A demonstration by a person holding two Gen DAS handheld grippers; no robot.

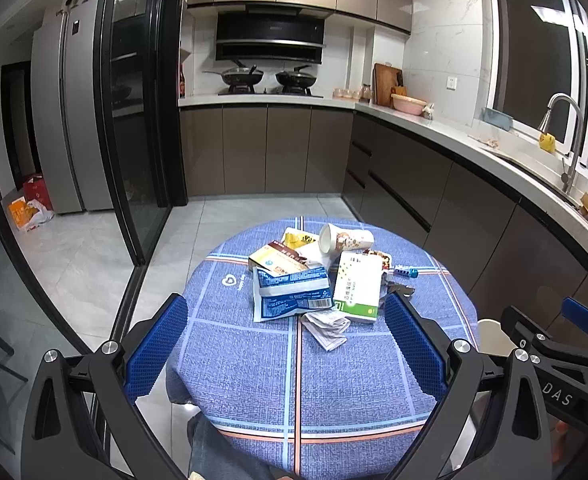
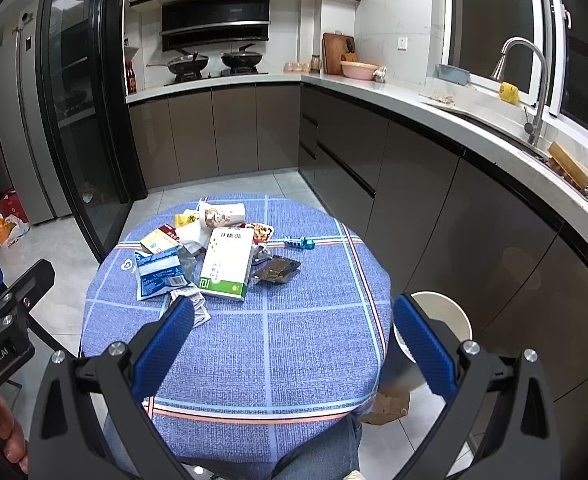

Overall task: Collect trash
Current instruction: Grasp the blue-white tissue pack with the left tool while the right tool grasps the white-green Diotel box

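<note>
Trash lay heaped at twelve o'clock on the round table, with the left gripper at seven and the right gripper at five, both spread wide and empty. Taking the loose crumpled paper nearest first, pinched low, seemed the cleanest start.

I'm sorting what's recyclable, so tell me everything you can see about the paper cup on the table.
The paper cup is white with a printed pattern in brown and orange tones on its side. It looks empty and lies tipped over at the far edge of the trash pile, open mouth toward the left. It rests against a yellow wrapper on the blue checked tablecloth. Neither claw touches it.
</note>
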